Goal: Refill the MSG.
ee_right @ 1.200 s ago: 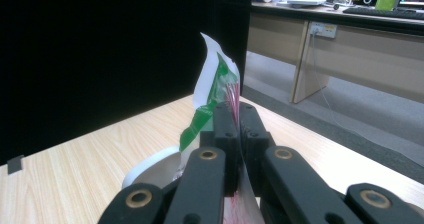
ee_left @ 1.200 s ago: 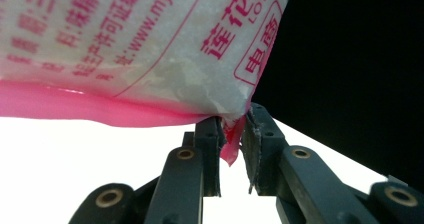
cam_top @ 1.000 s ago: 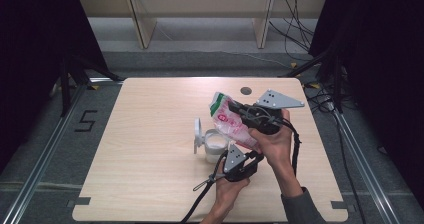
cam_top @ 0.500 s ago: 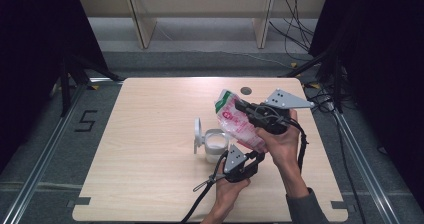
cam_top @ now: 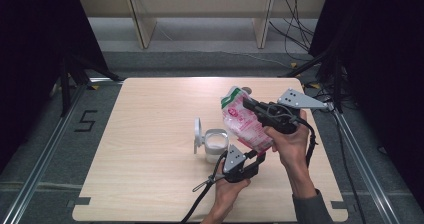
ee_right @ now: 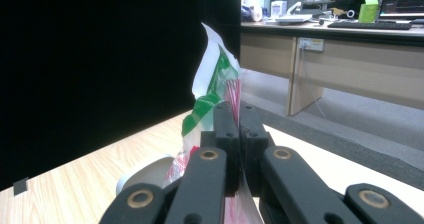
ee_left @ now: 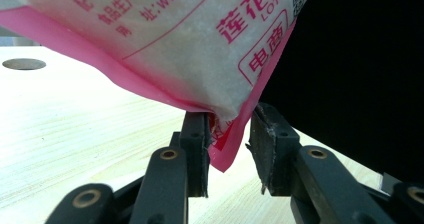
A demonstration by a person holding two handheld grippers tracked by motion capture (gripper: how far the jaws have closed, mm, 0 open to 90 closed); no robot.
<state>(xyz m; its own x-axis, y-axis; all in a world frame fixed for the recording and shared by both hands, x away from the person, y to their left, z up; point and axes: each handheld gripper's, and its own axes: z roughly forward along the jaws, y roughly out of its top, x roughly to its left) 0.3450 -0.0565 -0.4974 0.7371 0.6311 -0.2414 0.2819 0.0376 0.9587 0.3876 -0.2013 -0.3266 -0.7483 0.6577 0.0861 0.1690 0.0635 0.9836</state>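
While right gripper [cam_top: 250, 105] pinches bag [cam_top: 245, 124], left table half bare.

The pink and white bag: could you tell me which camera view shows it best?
The high view: the whole bag shows, tilted above the table. The left gripper view gives its lower corner between the left tongs; the right gripper view gives its top edge.

We see a pale wooden table [cam_top: 150, 149] on grey floor [cam_top: 45, 149]. Beyond the table stands a light wooden shelf unit [cam_top: 200, 14]. Black curtains [cam_top: 30, 59] hang beside it.
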